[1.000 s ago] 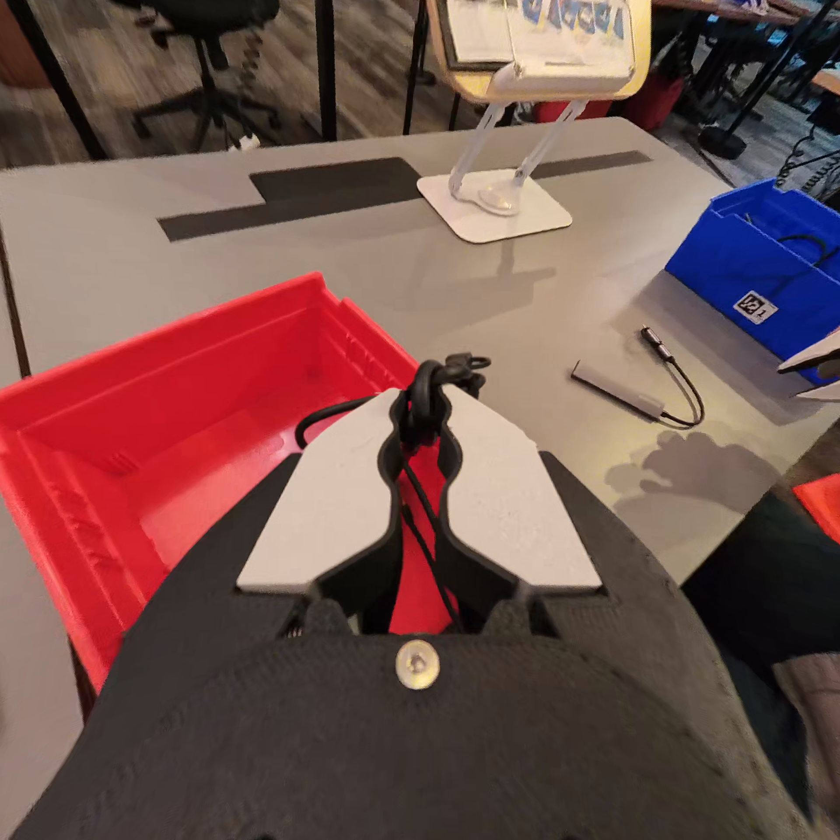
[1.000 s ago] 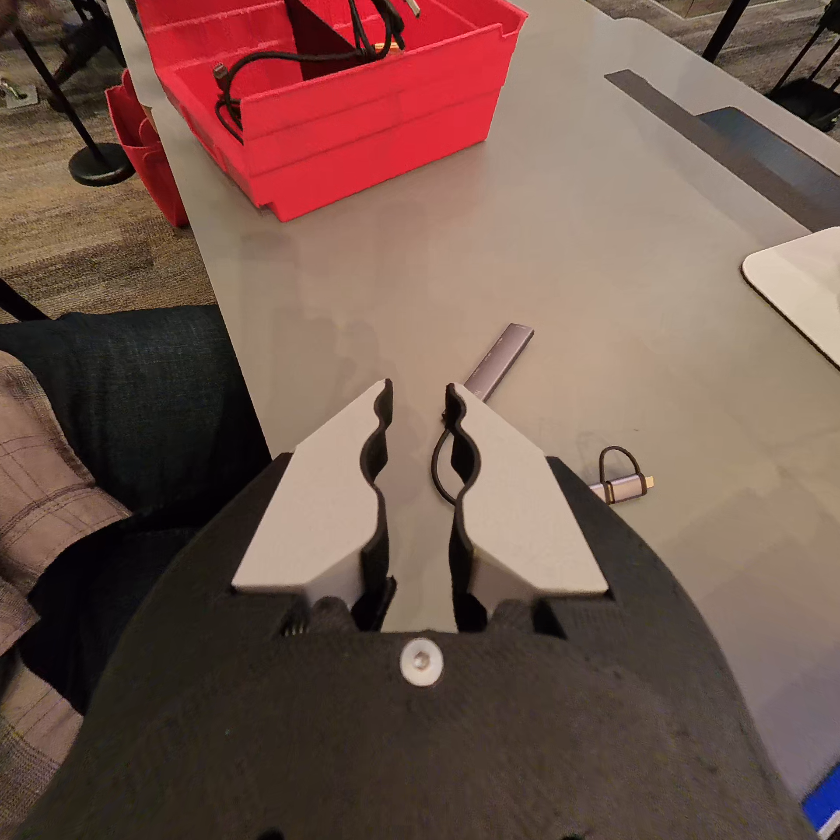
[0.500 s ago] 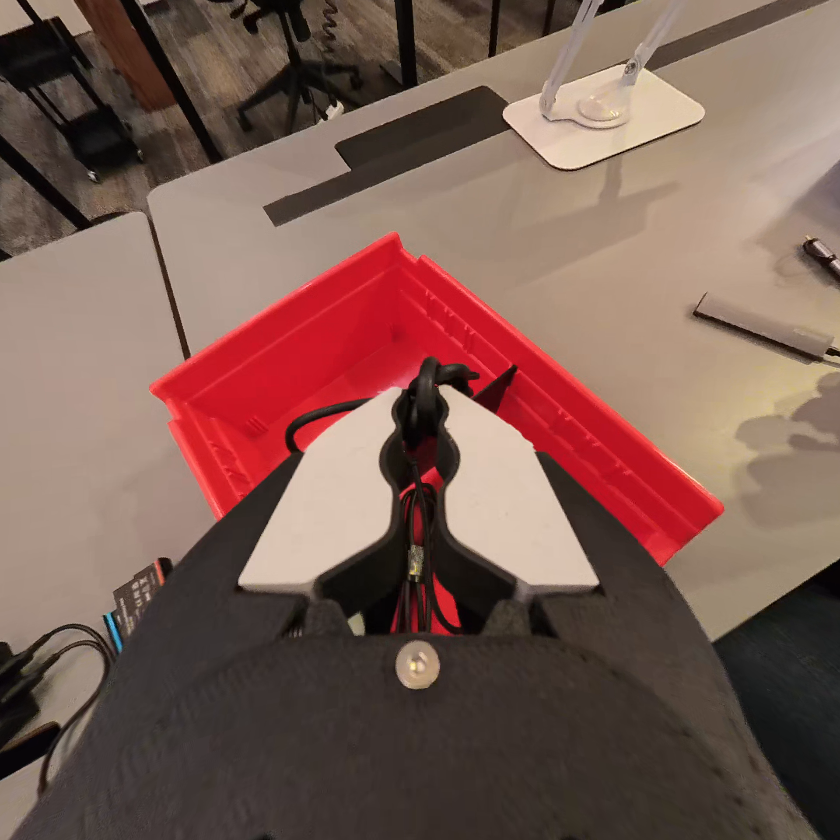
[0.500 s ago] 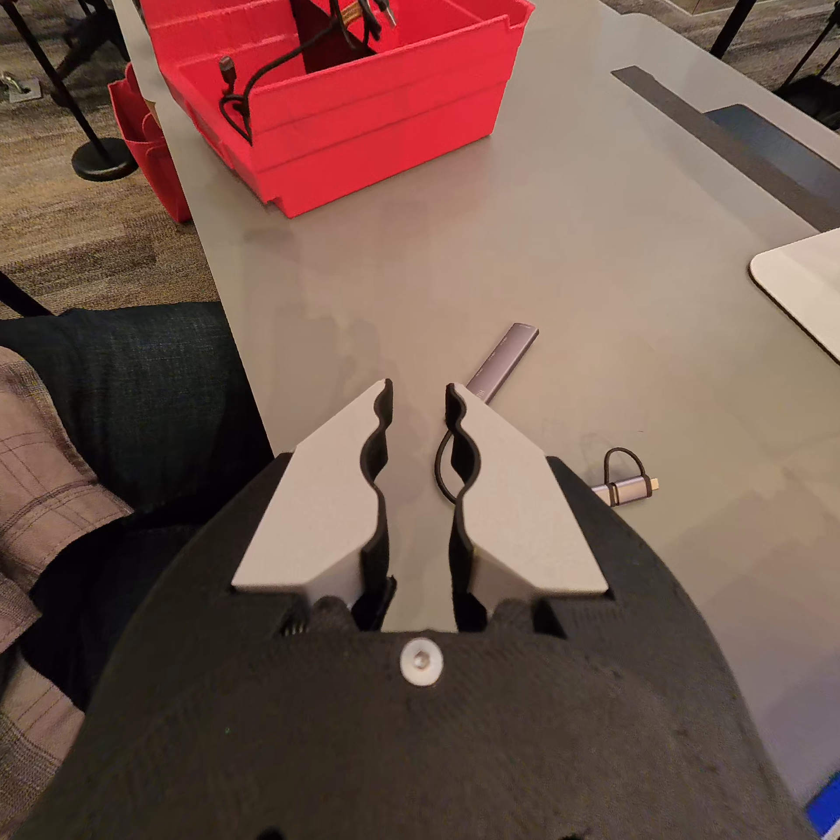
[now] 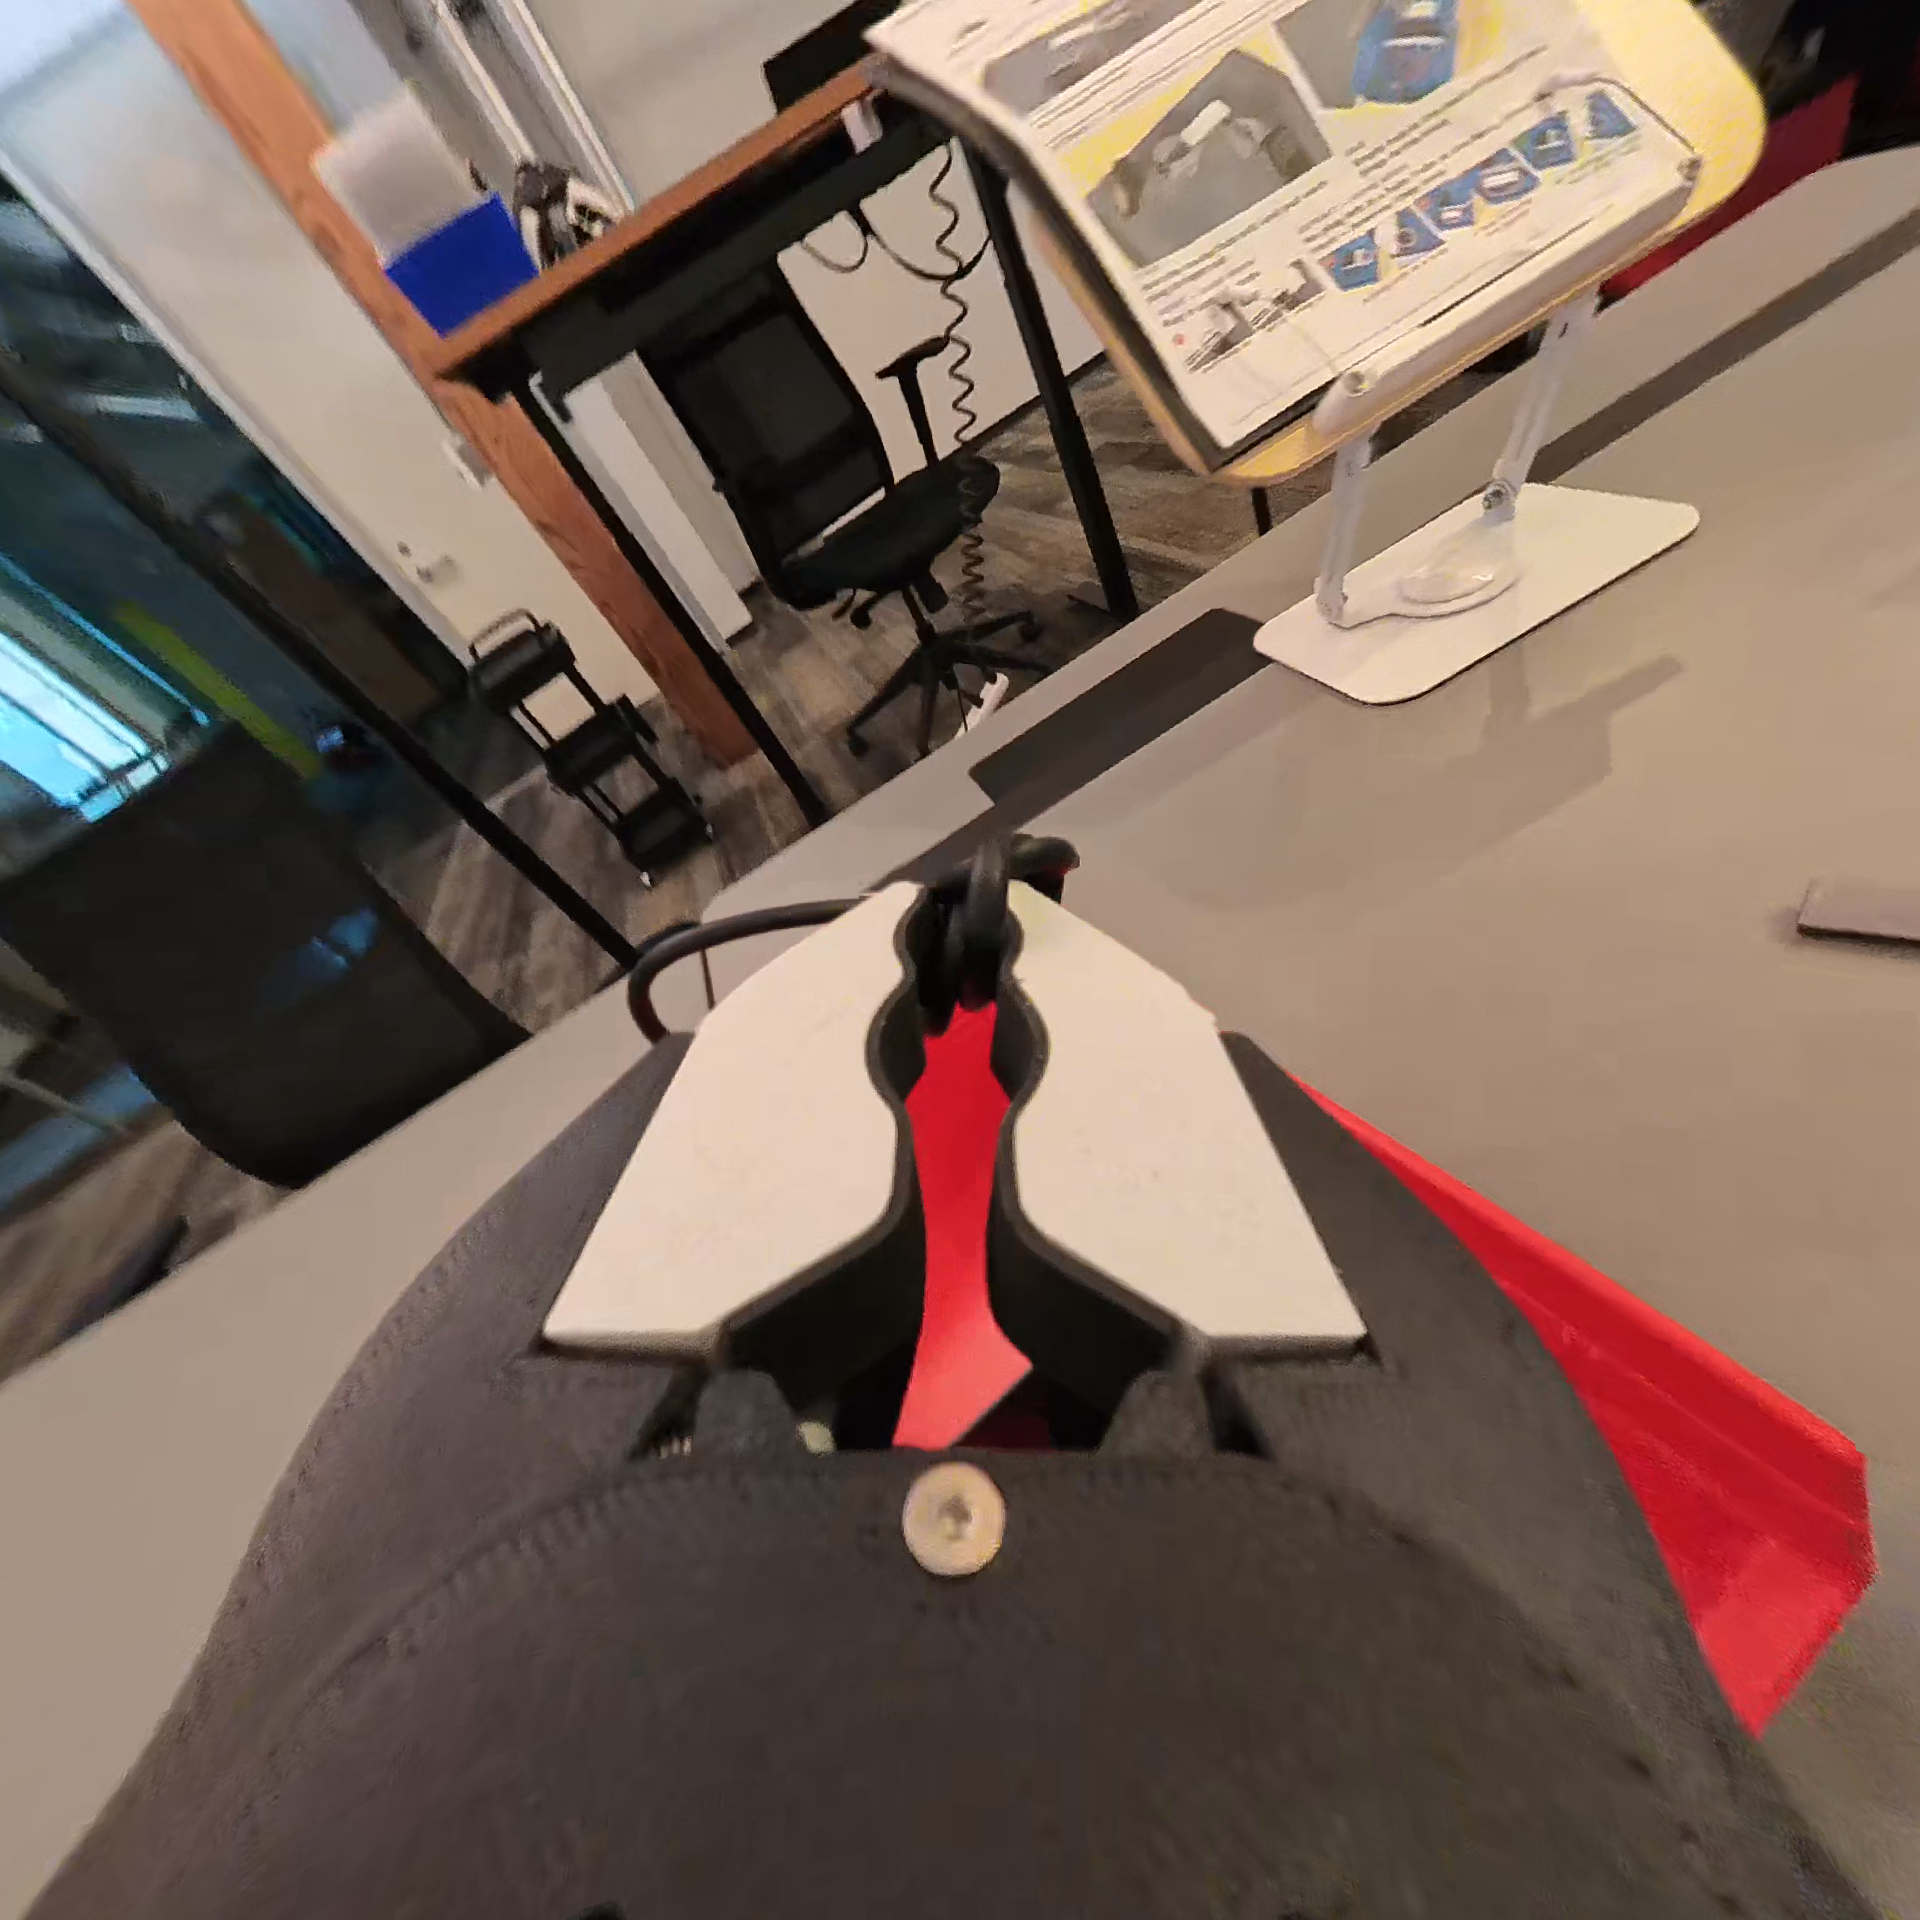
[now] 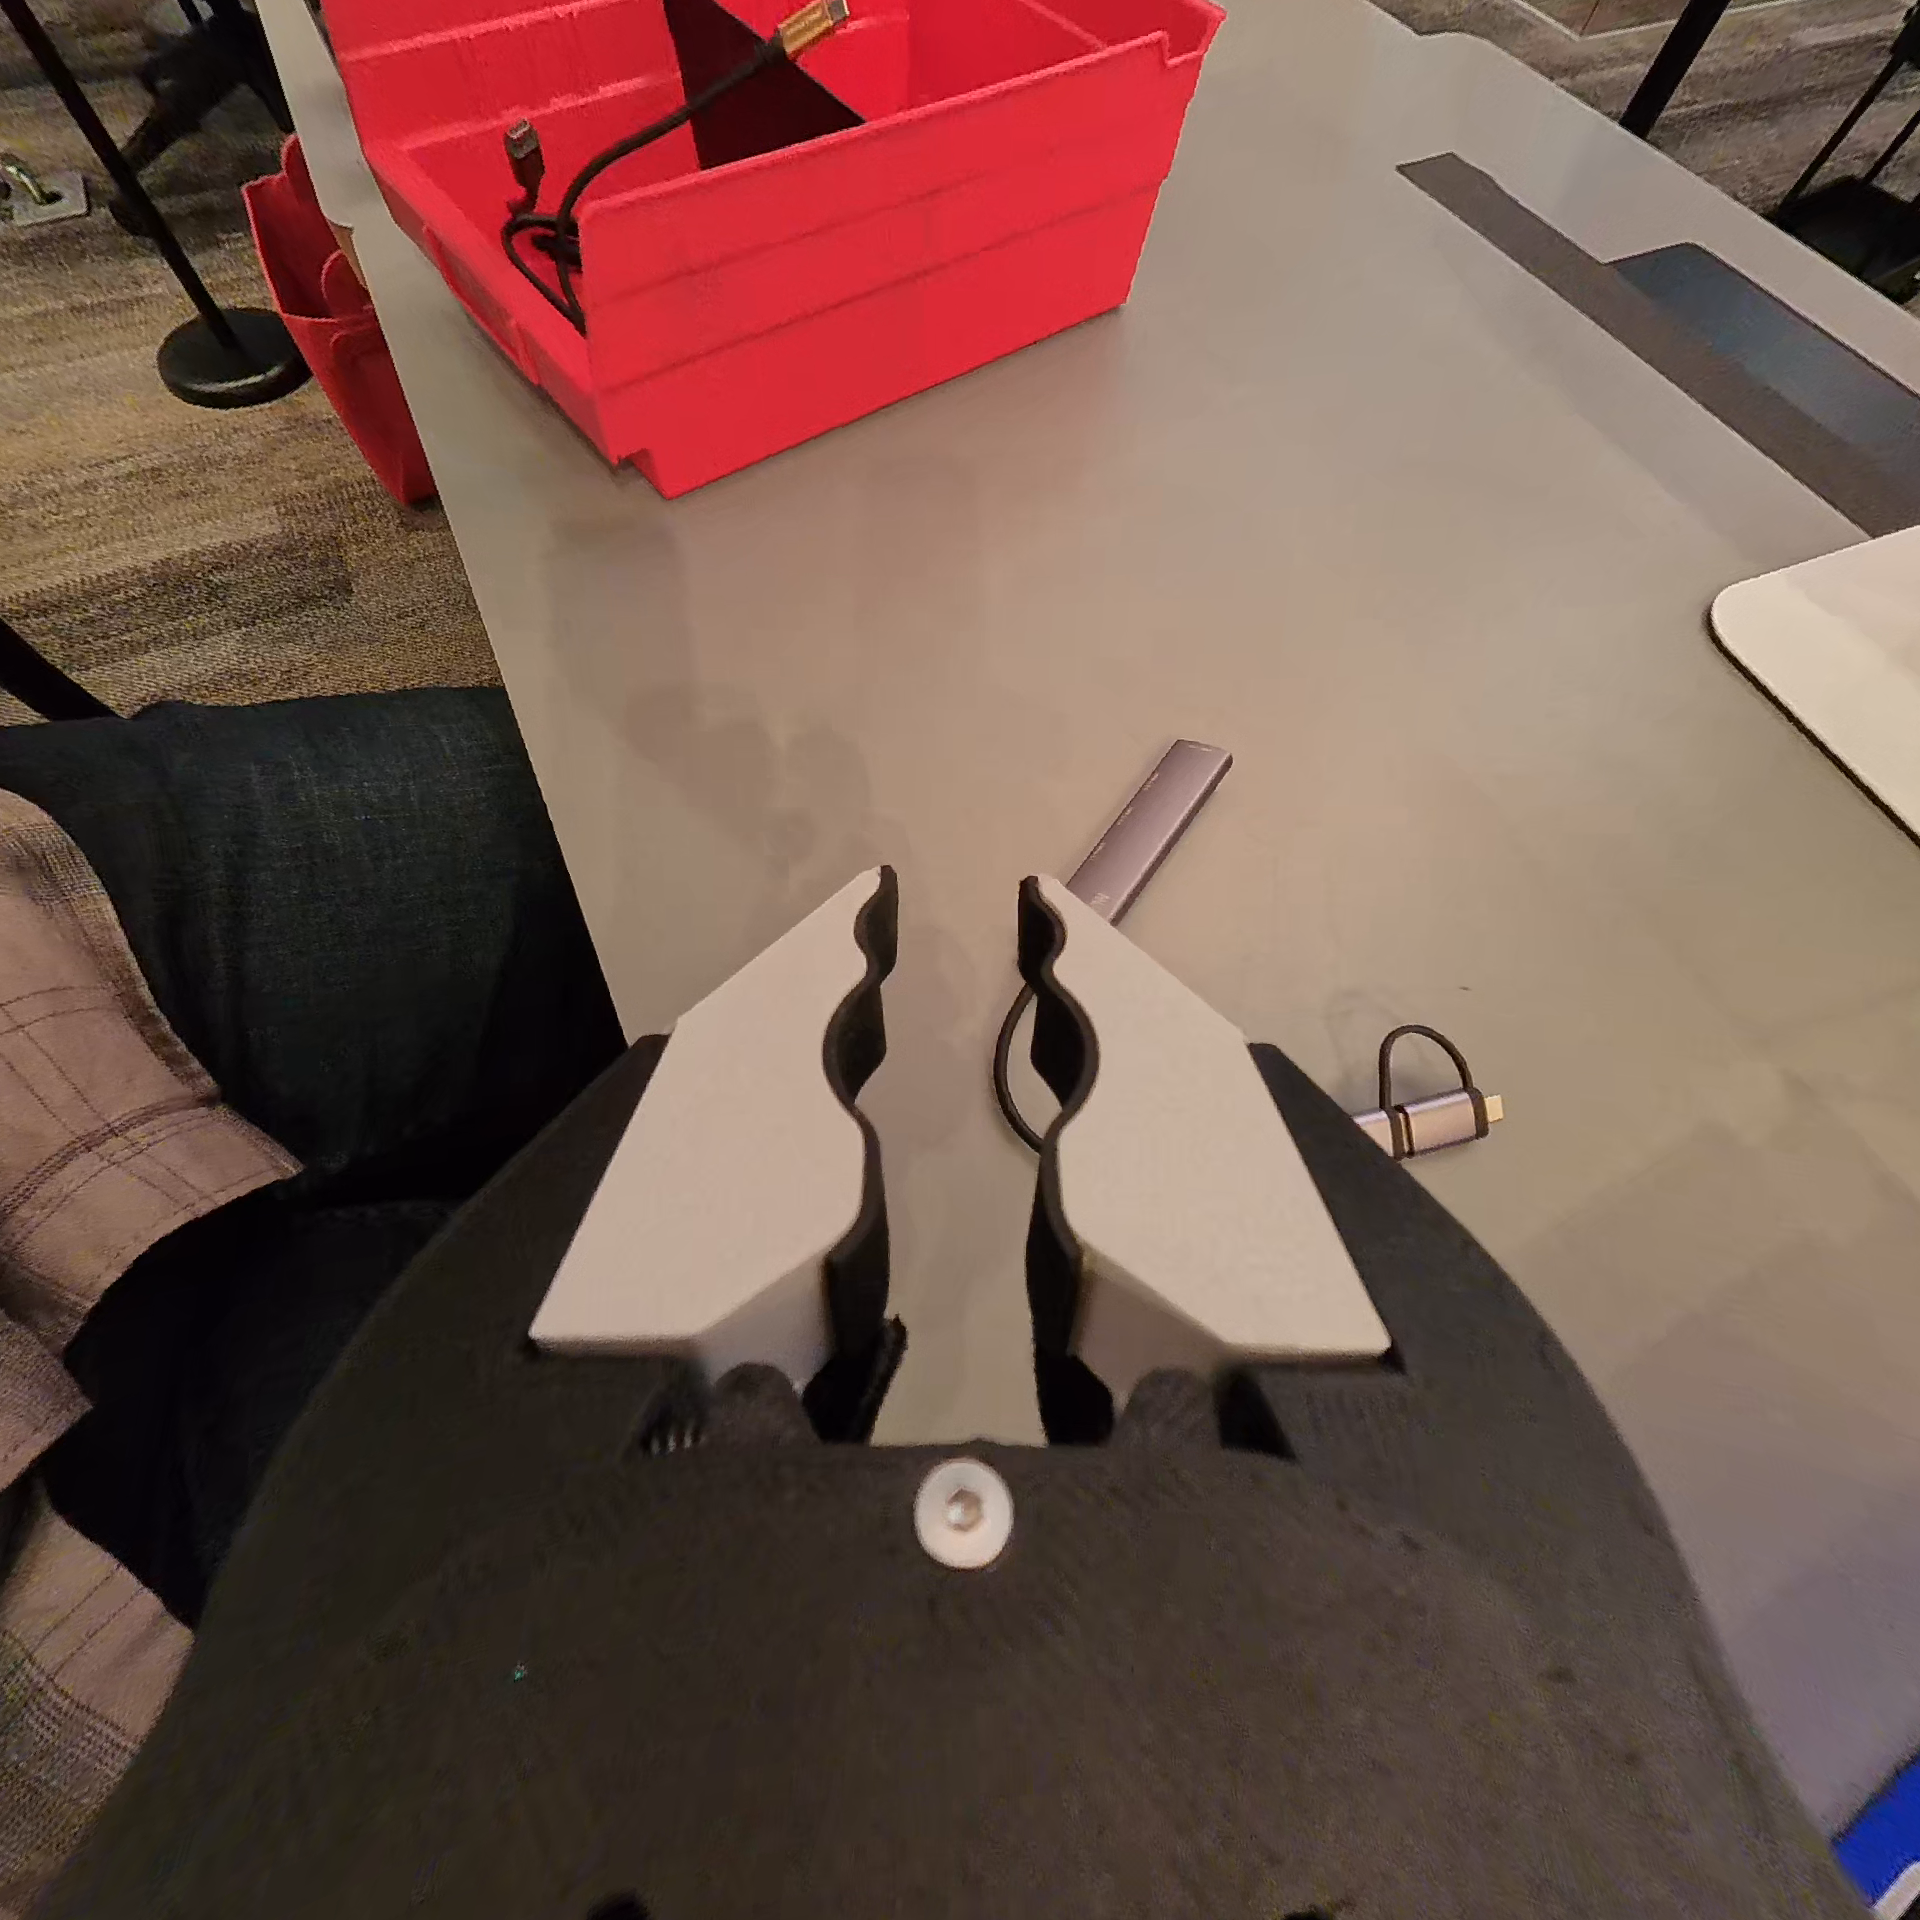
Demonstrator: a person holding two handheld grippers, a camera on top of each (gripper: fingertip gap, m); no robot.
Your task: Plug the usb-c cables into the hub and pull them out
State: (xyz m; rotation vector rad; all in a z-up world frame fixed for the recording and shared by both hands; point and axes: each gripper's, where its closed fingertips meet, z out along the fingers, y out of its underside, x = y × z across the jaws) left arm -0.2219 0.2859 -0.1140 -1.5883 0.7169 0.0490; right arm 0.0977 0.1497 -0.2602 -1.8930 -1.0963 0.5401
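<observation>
My left gripper [image 5: 961,920] is shut on a bundled black usb-c cable [image 5: 982,904]; a loop of it [image 5: 665,961] sticks out to the left. It hangs above the red bin [image 5: 1662,1403]. In the right wrist view the red bin [image 6: 883,291] holds part of the black cable [image 6: 551,239], and one gold-tipped end [image 6: 816,16] is lifted. My right gripper [image 6: 956,883] is open and empty, low over the table. The grey hub [image 6: 1148,831] lies just ahead of its right fingertip, with its short lead and plug [image 6: 1439,1122] to the right. The hub's end also shows in the left wrist view [image 5: 1860,920].
A document stand with a white base [image 5: 1475,592] stands at the back of the grey table [image 6: 1351,520]. A blue bin's corner [image 6: 1881,1860] is at my right. A person's lap [image 6: 260,935] is along the table's near edge. A small red holder [image 6: 332,343] hangs beside the table. Across from one pair of fingers to the other is roughly 40 centimeters. The grey hub [image 6: 1148,831] sits 12 centimeters or so from the ends of my right fingers.
My left gripper has risen and tilted up with the cable still pinched, so the bin now lies beneath it. In the right wrist view the cable has been drawn upward. The right gripper has stayed put.
</observation>
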